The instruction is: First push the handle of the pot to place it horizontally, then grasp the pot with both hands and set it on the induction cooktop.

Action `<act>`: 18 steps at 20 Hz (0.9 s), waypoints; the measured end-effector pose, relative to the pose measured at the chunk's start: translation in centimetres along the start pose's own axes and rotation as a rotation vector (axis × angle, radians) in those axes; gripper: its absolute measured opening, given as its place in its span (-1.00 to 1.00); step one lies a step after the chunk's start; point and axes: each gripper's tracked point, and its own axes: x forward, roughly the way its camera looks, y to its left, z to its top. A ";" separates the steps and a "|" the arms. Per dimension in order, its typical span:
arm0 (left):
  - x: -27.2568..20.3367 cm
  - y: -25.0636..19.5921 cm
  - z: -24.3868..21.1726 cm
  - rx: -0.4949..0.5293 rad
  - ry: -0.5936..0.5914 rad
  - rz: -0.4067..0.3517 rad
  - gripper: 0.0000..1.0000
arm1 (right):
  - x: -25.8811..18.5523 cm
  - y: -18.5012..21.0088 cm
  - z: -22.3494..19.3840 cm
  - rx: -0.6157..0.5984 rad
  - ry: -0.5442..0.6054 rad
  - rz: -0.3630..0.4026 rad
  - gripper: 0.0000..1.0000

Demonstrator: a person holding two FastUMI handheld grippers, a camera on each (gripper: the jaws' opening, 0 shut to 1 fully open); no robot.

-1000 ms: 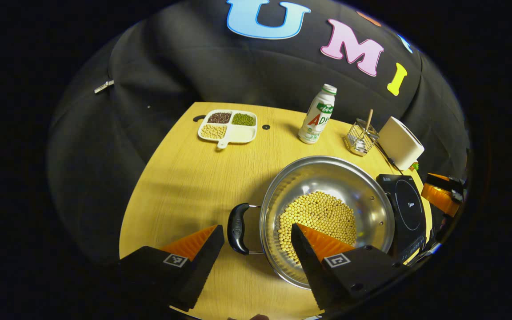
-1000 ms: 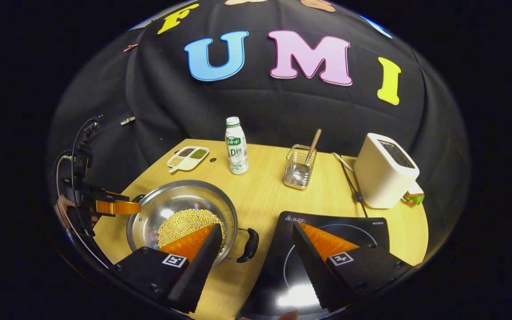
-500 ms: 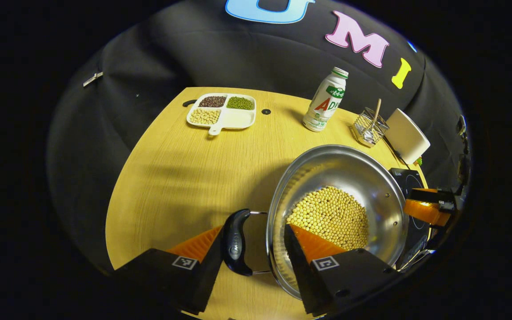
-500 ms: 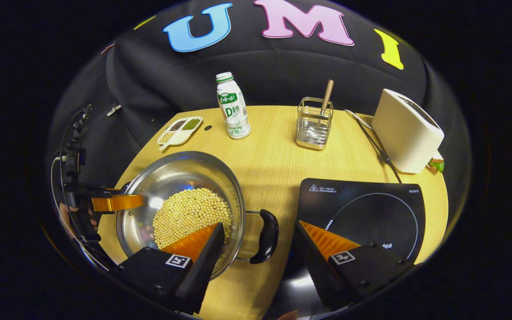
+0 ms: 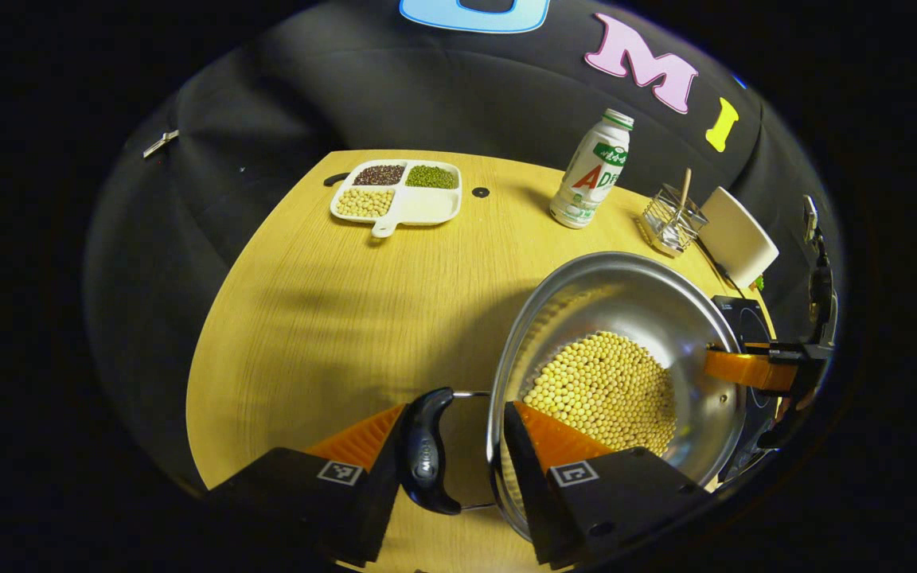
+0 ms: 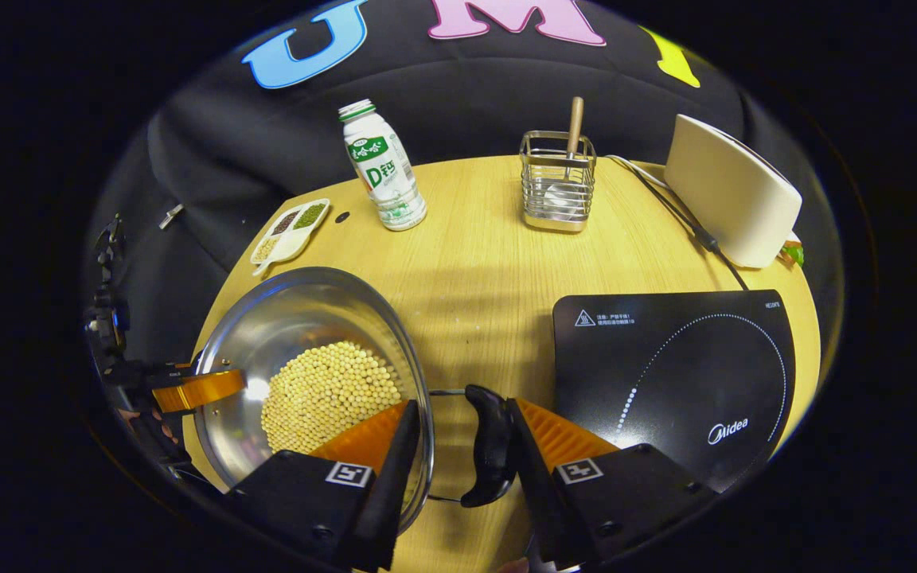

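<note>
Steel pot (image 5: 626, 318) of yellow beans (image 6: 323, 394) sits at the table's (image 5: 331, 302) near edge, each black handle (image 5: 425, 450) between a gripper's spread jaws: left gripper (image 5: 450, 454) and right gripper (image 6: 458, 450) straddle the rim, not yet clamped. Just beside lies the induction cooktop (image 6: 673, 366); a bottle (image 6: 383, 175), utensil rack (image 6: 554, 191) and toaster (image 6: 729, 191) line the far edge.

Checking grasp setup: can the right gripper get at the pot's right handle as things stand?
Probably yes. The right gripper already straddles the handle and the pot rim, jaws open: one finger is inside the rim, the other beside the handle. Nothing sits between them.
</note>
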 end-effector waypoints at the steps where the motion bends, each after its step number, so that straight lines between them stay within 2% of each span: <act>1: -0.1 0.0 0.2 -0.005 -0.010 -0.002 0.34 | -0.1 0.1 0.0 -0.010 0.000 -0.006 0.31; 2: -0.2 0.0 0.1 -0.006 -0.011 -0.003 0.32 | -0.4 0.1 -0.1 -0.032 0.001 -0.004 0.31; 4: -0.3 0.0 0.2 -0.006 -0.018 -0.007 0.29 | 0.2 0.0 -0.1 -0.057 0.001 -0.002 0.18; 6: -0.5 -0.1 0.1 -0.013 -0.015 -0.004 0.22 | 0.3 0.2 0.0 -0.060 0.008 -0.001 0.16; 7: -0.7 -0.1 0.0 -0.021 -0.014 0.001 0.14 | 0.0 0.2 0.0 -0.065 0.014 0.000 0.12; 8: -1.0 -0.1 0.1 -0.027 -0.015 0.005 0.17 | -0.1 0.3 -0.1 -0.067 0.015 0.003 0.04; 10: -2.5 -0.1 0.3 -0.022 -0.032 0.017 0.16 | -1.0 0.7 0.4 -0.069 0.004 0.015 0.04; 11: -3.3 -0.2 0.6 -0.014 -0.039 0.025 0.16 | -1.6 0.9 0.8 -0.073 0.001 0.020 0.12; 14: -5.4 -1.1 1.0 -0.028 -0.029 0.027 0.15 | -3.8 0.7 1.4 -0.070 0.009 0.025 0.12; 18: -8.0 -3.9 0.7 -0.025 0.000 0.026 0.15 | -7.1 -1.1 1.2 -0.062 0.033 0.023 0.12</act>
